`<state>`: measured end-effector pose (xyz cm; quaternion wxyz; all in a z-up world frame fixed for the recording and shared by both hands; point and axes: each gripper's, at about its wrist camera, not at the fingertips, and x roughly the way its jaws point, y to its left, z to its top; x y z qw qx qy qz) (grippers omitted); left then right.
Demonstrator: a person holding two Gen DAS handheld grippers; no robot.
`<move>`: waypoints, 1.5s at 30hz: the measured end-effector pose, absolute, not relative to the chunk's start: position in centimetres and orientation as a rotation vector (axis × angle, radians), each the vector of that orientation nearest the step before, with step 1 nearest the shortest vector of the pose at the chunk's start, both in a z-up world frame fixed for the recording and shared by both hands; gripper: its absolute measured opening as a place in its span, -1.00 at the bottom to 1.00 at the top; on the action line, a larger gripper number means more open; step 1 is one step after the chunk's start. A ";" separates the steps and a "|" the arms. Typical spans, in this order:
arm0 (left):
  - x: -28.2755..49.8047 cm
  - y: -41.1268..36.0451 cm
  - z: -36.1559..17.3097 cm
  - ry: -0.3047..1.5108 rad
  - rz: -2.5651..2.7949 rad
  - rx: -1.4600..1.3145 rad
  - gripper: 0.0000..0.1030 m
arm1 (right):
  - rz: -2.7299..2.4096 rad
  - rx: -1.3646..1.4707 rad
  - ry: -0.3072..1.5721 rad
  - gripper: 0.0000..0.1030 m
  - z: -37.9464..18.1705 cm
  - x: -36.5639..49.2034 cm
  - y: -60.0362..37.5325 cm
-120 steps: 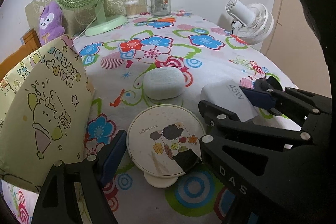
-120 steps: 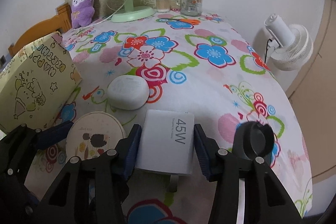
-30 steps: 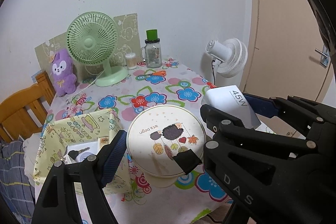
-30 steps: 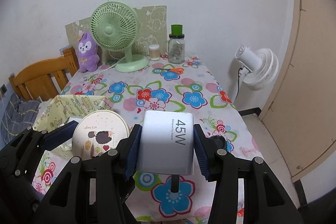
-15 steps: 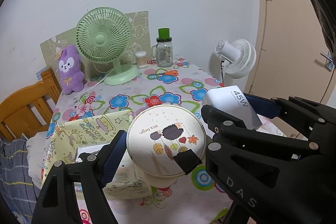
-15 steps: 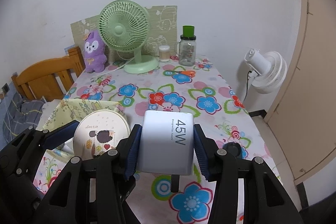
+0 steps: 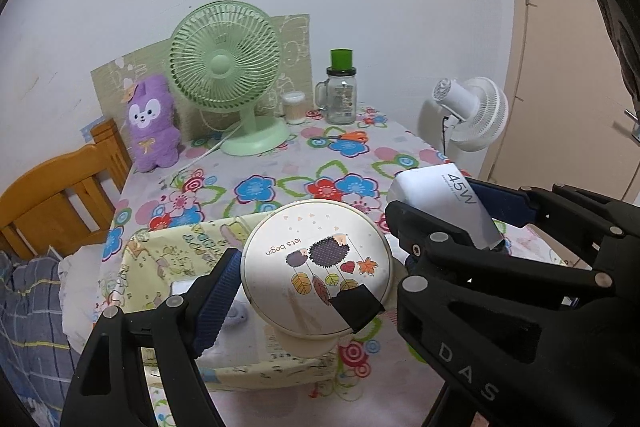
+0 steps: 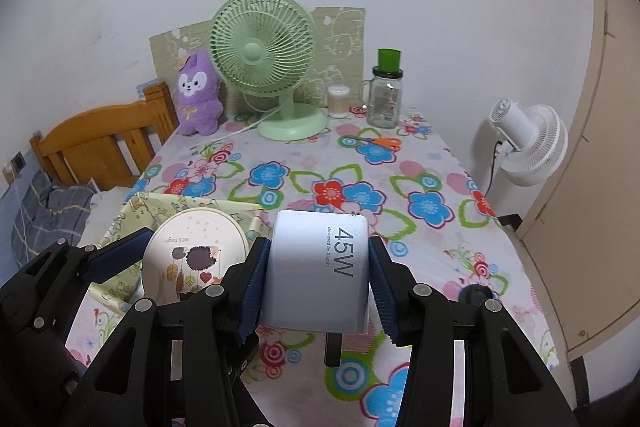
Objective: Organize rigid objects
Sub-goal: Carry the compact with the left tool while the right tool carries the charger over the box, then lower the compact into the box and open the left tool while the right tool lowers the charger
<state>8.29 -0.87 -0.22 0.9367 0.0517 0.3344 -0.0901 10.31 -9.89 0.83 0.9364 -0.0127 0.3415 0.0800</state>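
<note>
Closer box (image 7: 168,259) — contents (left view only)

The tablecloth (image 8: 420,171) is white with blue, red and pink flowers, green loops and concentric rings. The desk fan (image 8: 262,53) is pale mint green. The plush toy (image 8: 198,93) is purple with a white face. The jar (image 8: 386,99) is clear glass with a black lid and green cap. The scissors (image 8: 386,143) have orange handles. The round tin (image 7: 316,267) is cream, printed with dark hedgehogs, a red heart and yellow and orange leaves. The charger (image 8: 320,275) is white with grey "45W" lettering. The fabric box (image 7: 168,251) is pale yellow with cartoon drawings. The standing fan (image 8: 528,143) is white.
</note>
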 end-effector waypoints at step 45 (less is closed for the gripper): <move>13.9 10.9 -6.3 0.836 0.008 0.040 0.63 | 0.359 -0.119 0.866 -0.02 -5.0 17.4 2.9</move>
